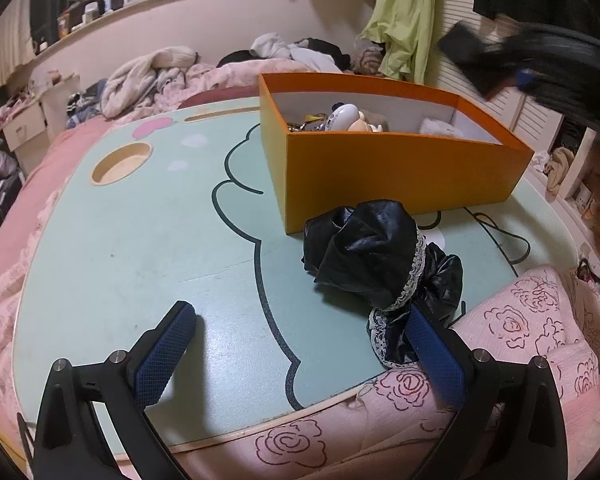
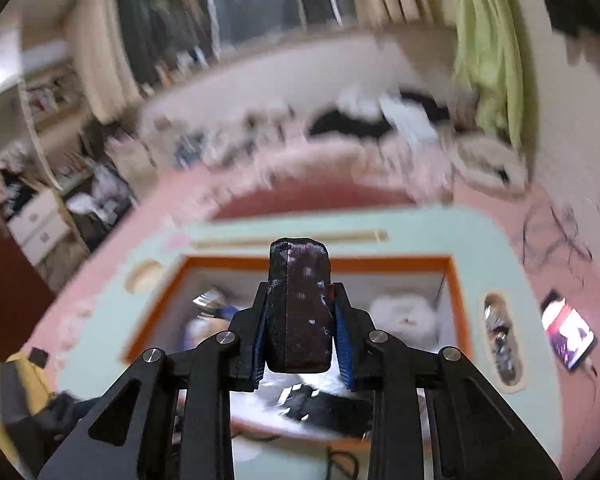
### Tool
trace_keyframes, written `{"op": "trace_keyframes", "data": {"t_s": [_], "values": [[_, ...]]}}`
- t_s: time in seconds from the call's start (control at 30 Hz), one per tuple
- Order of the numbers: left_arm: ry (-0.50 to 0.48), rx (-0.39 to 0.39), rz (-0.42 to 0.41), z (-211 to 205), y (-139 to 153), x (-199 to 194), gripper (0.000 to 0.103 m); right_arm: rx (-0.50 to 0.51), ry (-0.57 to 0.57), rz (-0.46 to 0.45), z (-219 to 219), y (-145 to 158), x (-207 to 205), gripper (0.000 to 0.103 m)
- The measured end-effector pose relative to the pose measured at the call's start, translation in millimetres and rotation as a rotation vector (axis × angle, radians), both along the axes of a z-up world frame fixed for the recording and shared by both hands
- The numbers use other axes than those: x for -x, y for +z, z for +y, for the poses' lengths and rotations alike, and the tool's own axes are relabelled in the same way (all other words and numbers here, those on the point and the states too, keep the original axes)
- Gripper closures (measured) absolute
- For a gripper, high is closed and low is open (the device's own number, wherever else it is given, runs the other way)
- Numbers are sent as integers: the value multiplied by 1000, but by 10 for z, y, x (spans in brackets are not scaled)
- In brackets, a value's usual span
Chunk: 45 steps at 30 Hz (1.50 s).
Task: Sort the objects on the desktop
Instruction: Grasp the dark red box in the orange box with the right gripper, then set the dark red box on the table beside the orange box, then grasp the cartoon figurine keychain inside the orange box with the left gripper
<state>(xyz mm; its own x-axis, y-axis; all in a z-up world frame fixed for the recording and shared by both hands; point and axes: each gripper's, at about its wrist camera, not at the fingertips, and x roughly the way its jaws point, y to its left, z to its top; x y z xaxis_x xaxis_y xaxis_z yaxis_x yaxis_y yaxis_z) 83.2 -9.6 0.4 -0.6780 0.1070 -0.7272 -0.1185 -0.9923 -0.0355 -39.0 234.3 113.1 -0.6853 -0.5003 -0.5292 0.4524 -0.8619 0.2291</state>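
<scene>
**Desk:** What are you looking at, biggest thing first?

**Me:** I'm looking over the pale green lap table with the cartoon outline (image 1: 140,240), spreading out ahead of my left jaws. Beyond them and to their right, the open orange cardboard box (image 1: 400,172) is sitting on it, already holding a few small items I can't name for certain. Nearer, the crumpled black glossy fabric piece with white lace trim (image 1: 380,256) is lying just in front of my left gripper's (image 1: 300,344) right finger, its lace end touching that pad.

**Desk:** And your jaws?

**Me:** The left ones are standing wide apart, holding nothing. The right gripper (image 2: 298,328) is clamping a small dark rectangular block with a seam down its face (image 2: 298,308), upright between the pads, and hovering above the box. That view is blurring, so I'm not naming the block.

**Desk:** How is the fabric going to handle?

**Me:** I'm judging it light, limp and a bit slippery. I'm planning to pinch the bunched middle, not the lace, since a loose fold could slide out. The block is looking rigid, and I'm expecting it to drop cleanly.
</scene>
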Motion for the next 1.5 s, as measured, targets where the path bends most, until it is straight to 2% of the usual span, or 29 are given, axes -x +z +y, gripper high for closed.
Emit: {"op": "trace_keyframes", "data": {"t_s": [0.07, 0.13, 0.23, 0.3, 0.37, 0.4, 0.43, 0.47, 0.5, 0.53, 0.6, 0.67, 0.7, 0.73, 0.77, 0.9, 1.0, 1.13, 1.17, 1.23, 1.27, 1.4, 1.43, 1.47, 1.5], "values": [[0, -2, 1, -6, 0, -4, 0, 29, 81, -6, 67, 36, -220, 74], [1, -3, 1, -3, 2, -9, 0, 14, 173, -50, 55, -39, -371, 74], [2, -1, 2, 12, 0, -23, 0, -90, 255, -149, -58, -384, -516, 74], [1, -3, 2, -2, 1, -22, 0, -179, 227, -188, -176, -651, -474, 74], [2, -2, 3, 5, 2, -24, 0, -182, 157, -213, -194, -848, -334, 73], [2, -3, 3, 4, 4, -27, 0, -165, 124, -150, -177, -850, -323, 72], [2, -5, 3, 2, 2, -26, 0, -165, 124, -150, -177, -850, -323, 71], [4, -6, 4, 9, 7, -33, 0, -179, 108, -149, -172, -850, -299, 65], [6, -10, 4, 21, 12, -37, 0, -170, 103, -149, -132, -823, -297, 51], [8, -14, 6, 33, 17, -40, 0, -150, 93, -137, -54, -782, -323, 32], [10, -21, 8, 39, 23, -44, 0, -132, 69, -88, 57, -744, -420, 20], [4, -46, 13, 32, 31, -50, 0, -165, 51, -39, 158, -783, -498, 20], [4, -61, 17, 22, 32, -47, 0, -254, 49, -53, 114, -970, -502, 19], [11, -79, 30, 1, 56, -60, 0, -254, 49, -53, 114, -970, -502, 14], [19, -87, 46, -12, 75, -71, 0, -304, 38, -9, 72, -996, -512, 14], [34, -134, 209, -114, 398, -218, 1, -286, 38, -17, 58, -1061, -412, 12], [-11, -172, 262, -104, 734, -168, 7, -285, 37, -16, 65, -1091, -410, 12], [-78, -199, 133, 101, 974, 341, 38, -286, 38, -16, 48, -1109, -379, 10], [-91, -199, 91, 179, 990, 504, 41, -284, 37, -14, 63, -1104, -456, 10], [-90, -147, 26, 367, 966, 794, 43, -283, 36, -12, 67, -1080, -511, 10], [-81, -96, -8, 489, 926, 958, 43, -283, 36, -12, 67, -1078, -516, 10], [-42, 59, -118, 759, 672, 1272, 45, -283, 36, -12, 51, -1082, -507, 10], [-41, 93, -138, 794, 601, 1306, 58, -283, 35, -13, 47, -1076, -520, 10], [-37, 115, -160, 824, 516, 1330, 63, -283, 35, -13, 45, -1075, -520, 10], [-30, 115, -171, 823, 448, 1341, 63, -283, 36, -13, 49, -1081, -508, 10]]}}
